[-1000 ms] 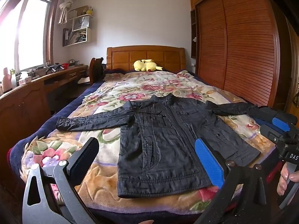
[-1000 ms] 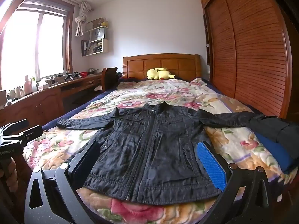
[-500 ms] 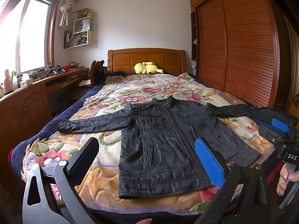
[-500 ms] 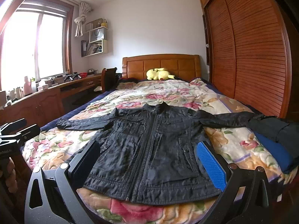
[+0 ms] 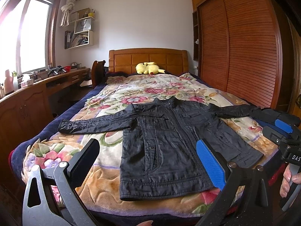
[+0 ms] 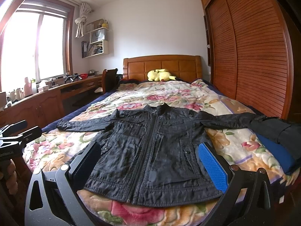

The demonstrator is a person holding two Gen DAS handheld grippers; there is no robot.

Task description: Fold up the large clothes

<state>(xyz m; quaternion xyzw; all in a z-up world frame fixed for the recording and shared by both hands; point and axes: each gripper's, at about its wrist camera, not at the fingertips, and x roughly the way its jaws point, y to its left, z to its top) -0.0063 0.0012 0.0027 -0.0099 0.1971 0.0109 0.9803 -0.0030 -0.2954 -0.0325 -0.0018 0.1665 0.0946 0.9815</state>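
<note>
Barely anything has shifted: both tools, left (image 5: 148,166) and right (image 6: 150,166), hover open over the limp, slick black jacket (image 6: 150,150), best pinched at its sleeve cuffs near the bed's (image 6: 169,92) side edges.

White letters "DAS" (cut off at the frame edge, perhaps longer) mark the right gripper (image 5: 284,131).
</note>
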